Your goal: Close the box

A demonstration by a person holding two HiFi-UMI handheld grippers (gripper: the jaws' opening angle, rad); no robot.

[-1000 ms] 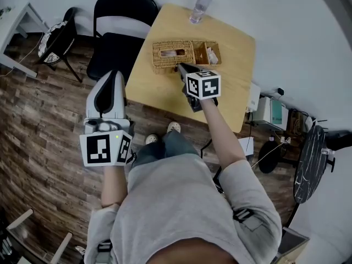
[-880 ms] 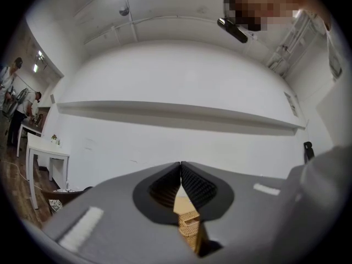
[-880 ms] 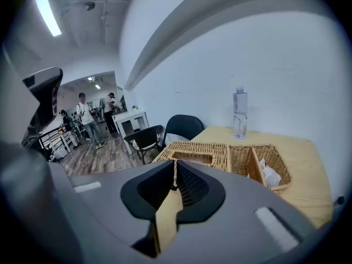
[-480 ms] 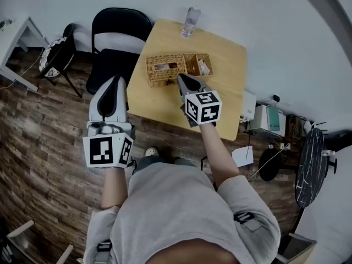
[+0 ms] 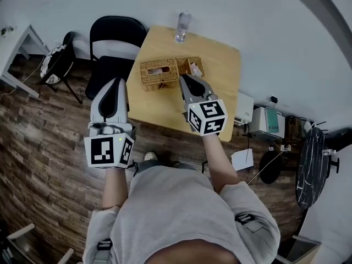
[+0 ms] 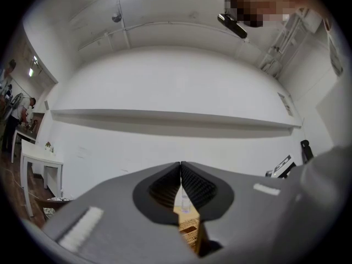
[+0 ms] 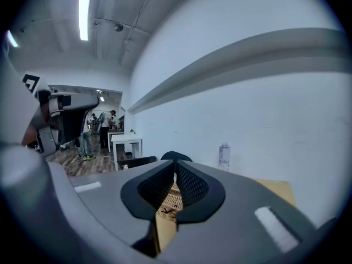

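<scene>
The wicker box (image 5: 158, 73) sits on the wooden table (image 5: 220, 59), its right-hand part open (something pale lies inside), with a water bottle (image 5: 181, 26) behind it. The right gripper (image 5: 185, 80), jaws pressed together and empty, hovers near the box. The left gripper (image 5: 114, 83), likewise closed on nothing, hangs off the table beside a black chair (image 5: 118, 32).

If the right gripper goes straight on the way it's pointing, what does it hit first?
Probably the wicker box on the table, dead ahead of the right gripper; depth is unclear.
</scene>
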